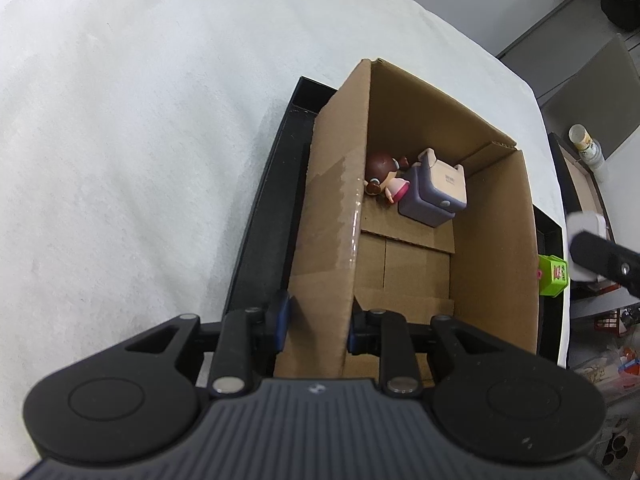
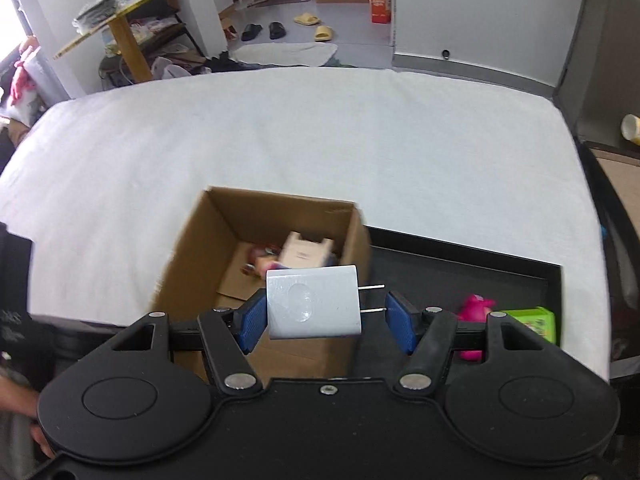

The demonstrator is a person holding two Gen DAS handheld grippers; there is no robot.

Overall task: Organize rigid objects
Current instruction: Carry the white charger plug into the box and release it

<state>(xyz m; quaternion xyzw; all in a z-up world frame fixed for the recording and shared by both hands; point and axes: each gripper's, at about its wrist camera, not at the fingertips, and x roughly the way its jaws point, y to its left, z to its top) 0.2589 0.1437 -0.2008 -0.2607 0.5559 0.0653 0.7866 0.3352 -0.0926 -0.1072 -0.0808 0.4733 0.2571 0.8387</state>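
A cardboard box stands in a black tray on the white table. Inside lie a small doll and a purple-and-cream toy. My left gripper is shut on the box's near left wall. My right gripper holds a white plug charger above the box's near right corner; the left pad touches it, the prongs point at the right pad, which stands apart. The charger also shows in the left wrist view. A green block and a pink toy lie in the tray.
The tray's rim extends right of the box. The white cloth covers the table around it. A bottle stands beyond the table's far edge. A dark wall panel is at the right.
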